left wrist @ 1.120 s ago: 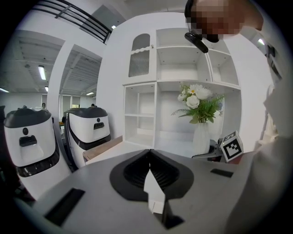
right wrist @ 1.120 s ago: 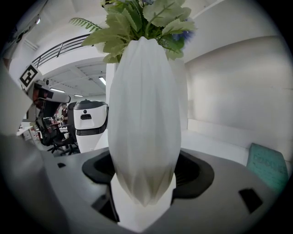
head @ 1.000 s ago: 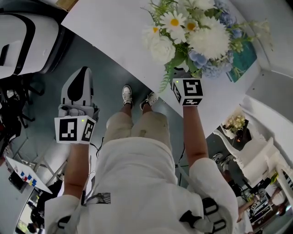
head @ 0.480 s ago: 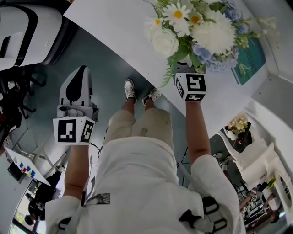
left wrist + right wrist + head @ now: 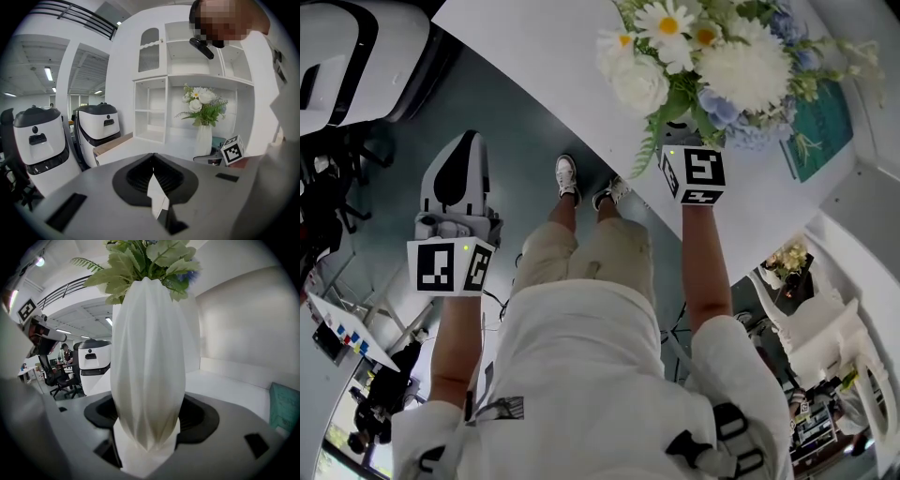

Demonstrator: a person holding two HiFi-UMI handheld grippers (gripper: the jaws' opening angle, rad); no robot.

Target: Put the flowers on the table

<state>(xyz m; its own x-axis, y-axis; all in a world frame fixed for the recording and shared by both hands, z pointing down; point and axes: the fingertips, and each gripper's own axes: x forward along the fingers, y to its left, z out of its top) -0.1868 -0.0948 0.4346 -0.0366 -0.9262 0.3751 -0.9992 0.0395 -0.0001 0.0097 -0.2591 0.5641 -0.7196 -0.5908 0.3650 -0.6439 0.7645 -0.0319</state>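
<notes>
- Shirt (image 5: pixel 581 375): white, short-sleeved, loose.
- Right shoulder: 2 black strap buckles (image 5: pixel 720 437) on white webbing.
- Left side of chest: small black-and-white printed patch (image 5: pixel 503 408).
- Legwear (image 5: pixel 581 258): beige; length not clear.
- Shoes (image 5: pixel 566 178): 2, white with dark detail.
- Left gripper (image 5: pixel 468 141): white shell, black oval panel, grey block behind.
- Left marker cube (image 5: pixel 450 266): white, black square patterns, 1 green light; thin dark cable below.
- Right marker cube (image 5: pixel 695 175): same pattern style, 1 green light.
- Gripper views: grey housing (image 5: pixel 93 187), black recess round jaws.

light: bright, even, ceiling strips (image 5: pixel 48 73) | shadows: soft | focus: sharp | edges: fisheye bend, dark corners in both gripper views
</notes>
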